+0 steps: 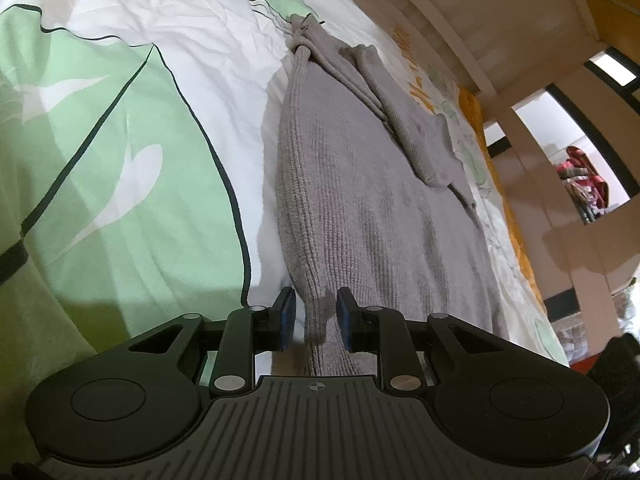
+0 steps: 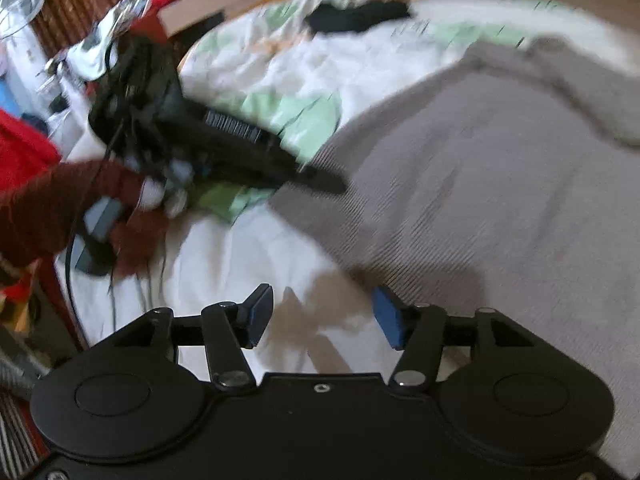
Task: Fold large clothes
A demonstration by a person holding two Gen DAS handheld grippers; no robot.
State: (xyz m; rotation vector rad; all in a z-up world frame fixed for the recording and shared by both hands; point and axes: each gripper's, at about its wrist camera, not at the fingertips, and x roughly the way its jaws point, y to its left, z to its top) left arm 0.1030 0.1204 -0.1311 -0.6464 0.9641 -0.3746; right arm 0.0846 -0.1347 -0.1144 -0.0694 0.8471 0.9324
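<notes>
The left gripper (image 1: 316, 322) has its fingers (image 1: 287, 312) narrowed around a bunched corner of the grey sweater (image 1: 372, 208), apparently not pinching it. The sweater stretches away along the bed (image 1: 132, 128), a sleeve (image 1: 404, 120) folded on top. The right gripper (image 2: 320, 316) hangs with fingers (image 2: 386, 316) wide, empty, at the sweater's edge.

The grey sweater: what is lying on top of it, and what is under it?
On the grey sweater lies its own folded sleeve. Under it is the green-and-white bedcover; the covered part cannot be seen.
</notes>
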